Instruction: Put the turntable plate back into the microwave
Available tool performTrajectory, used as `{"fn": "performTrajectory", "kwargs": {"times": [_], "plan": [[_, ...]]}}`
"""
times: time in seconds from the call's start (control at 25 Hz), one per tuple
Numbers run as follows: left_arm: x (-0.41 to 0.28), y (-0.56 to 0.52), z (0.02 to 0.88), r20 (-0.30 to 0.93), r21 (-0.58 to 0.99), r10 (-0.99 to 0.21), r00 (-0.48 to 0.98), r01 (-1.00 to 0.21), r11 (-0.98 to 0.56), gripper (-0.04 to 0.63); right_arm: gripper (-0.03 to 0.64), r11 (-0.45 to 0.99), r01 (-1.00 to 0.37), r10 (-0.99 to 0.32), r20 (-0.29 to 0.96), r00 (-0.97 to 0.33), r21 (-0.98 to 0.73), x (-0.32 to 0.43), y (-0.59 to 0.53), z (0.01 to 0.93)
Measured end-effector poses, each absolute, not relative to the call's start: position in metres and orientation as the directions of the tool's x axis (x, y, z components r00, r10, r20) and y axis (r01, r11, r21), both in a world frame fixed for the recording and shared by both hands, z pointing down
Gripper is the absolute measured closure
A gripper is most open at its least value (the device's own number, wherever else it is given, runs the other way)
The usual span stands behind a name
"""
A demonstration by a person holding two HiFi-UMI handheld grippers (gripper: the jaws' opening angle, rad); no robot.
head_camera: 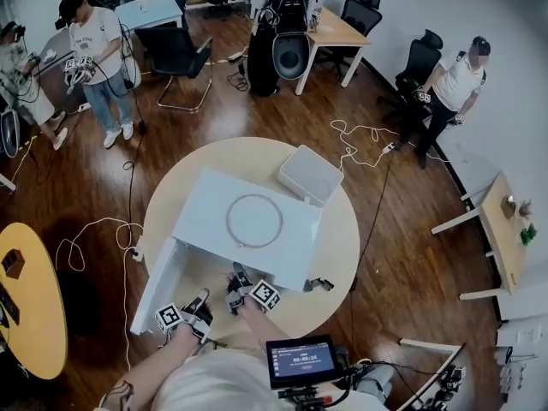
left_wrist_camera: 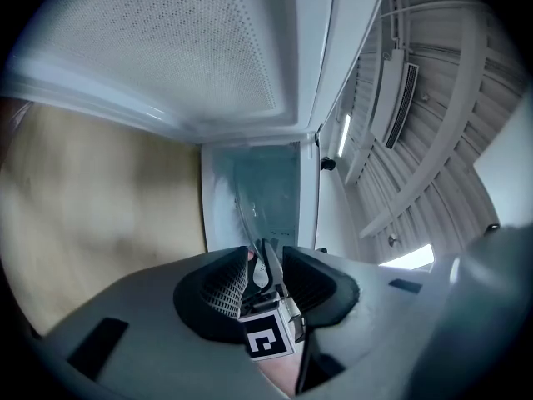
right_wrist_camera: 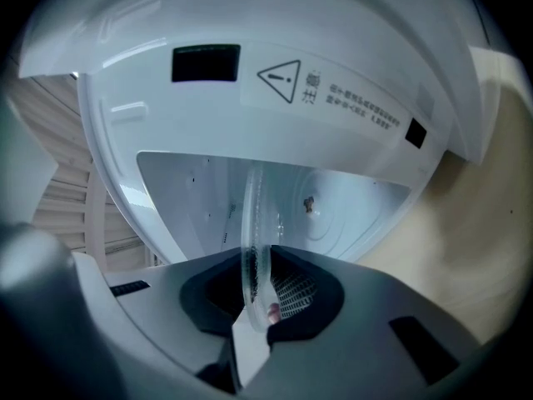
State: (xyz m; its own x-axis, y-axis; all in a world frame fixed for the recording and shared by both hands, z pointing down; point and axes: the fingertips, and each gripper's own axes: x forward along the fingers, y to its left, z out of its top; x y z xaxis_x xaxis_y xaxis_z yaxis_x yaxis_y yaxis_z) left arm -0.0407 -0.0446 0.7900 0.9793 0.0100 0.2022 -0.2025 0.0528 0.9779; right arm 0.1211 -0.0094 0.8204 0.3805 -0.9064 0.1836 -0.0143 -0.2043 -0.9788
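Observation:
The clear glass turntable plate [right_wrist_camera: 254,223] runs edge-on from between my right gripper's [right_wrist_camera: 265,294] jaws into the open white microwave [head_camera: 214,204]. The right jaws are shut on the plate's near rim. In the cavity, the drive hub [right_wrist_camera: 308,202] shows on the floor just beyond the plate. In the left gripper view the plate's curved rim [left_wrist_camera: 243,215] also leads in between the left gripper's [left_wrist_camera: 265,265] jaws, which close on it. In the head view both grippers, left [head_camera: 202,300] and right [head_camera: 238,279], sit side by side at the microwave's front opening; the plate itself does not show there.
The microwave door [head_camera: 158,285] hangs open at the left, close beside my left gripper. A roller ring [head_camera: 229,217] lies on top of the microwave. A white box [head_camera: 310,174] stands behind it on the round table [head_camera: 338,247]. People, chairs and cables surround the table.

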Motion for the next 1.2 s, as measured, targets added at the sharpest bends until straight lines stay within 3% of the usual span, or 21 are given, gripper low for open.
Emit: {"fn": "performTrajectory", "kwargs": {"times": [0.48,1.2], "plan": [[-0.013,-0.061,0.769,0.161,0.986,0.056,0.985,-0.163,0.038,0.477,0.580,-0.234,-0.014,-0.881,0.206,0.426,-0.972,0.138,-0.021,0.826],[-0.020,-0.068,0.766,0.207,0.978,0.126,0.970,-0.210,0.015,0.477,0.580,-0.198,0.008,-0.868,0.180,0.463,-0.980,0.150,-0.046,0.839]]}}
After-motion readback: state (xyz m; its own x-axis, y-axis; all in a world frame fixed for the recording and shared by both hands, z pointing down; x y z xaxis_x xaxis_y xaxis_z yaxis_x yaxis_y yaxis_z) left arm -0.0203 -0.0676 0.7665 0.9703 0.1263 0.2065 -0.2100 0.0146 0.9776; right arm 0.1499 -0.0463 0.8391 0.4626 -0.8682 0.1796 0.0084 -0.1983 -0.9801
